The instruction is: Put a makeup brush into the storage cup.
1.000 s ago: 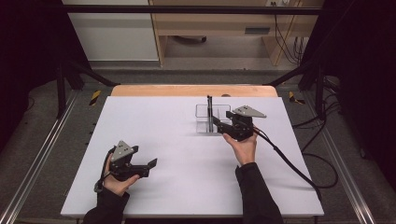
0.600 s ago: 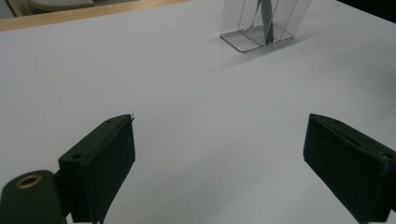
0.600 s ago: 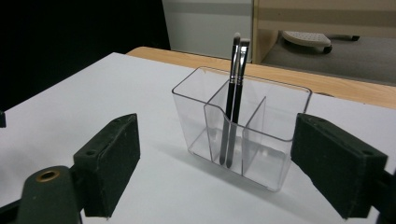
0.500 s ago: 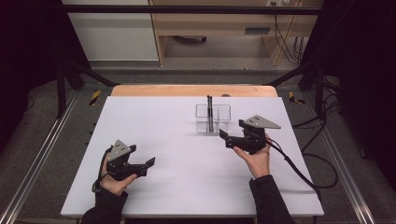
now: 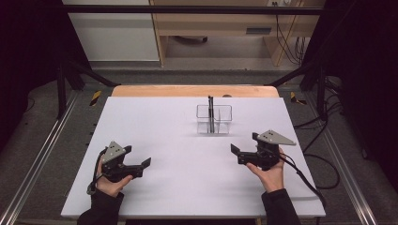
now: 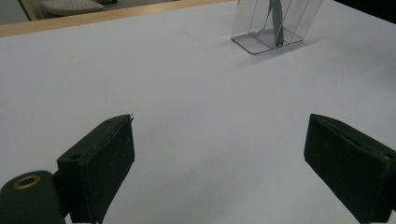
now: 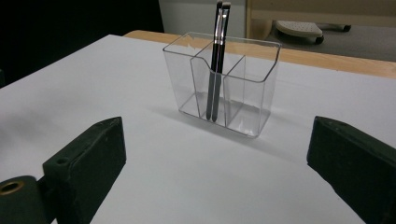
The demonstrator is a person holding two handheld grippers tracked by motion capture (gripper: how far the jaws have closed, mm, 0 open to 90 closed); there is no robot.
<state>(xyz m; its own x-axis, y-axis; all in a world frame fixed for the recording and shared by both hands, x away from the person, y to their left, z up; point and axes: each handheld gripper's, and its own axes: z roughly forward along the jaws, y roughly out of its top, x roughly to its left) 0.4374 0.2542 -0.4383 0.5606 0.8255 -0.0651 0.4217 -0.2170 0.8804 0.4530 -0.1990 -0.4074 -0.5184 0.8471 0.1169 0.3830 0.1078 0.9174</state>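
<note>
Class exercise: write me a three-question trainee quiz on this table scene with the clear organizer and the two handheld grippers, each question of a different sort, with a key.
1. True or false: the clear organizer lies tipped on its side.
2. What stands in the organizer? A) two slim dark brushes B) scissors C) a spoon
3. Fill in: the right gripper has its jaws ____, with nothing between them.

Key: 1 false, it stands upright on the white table. 2 A. 3 open; they have just been opening.
</note>
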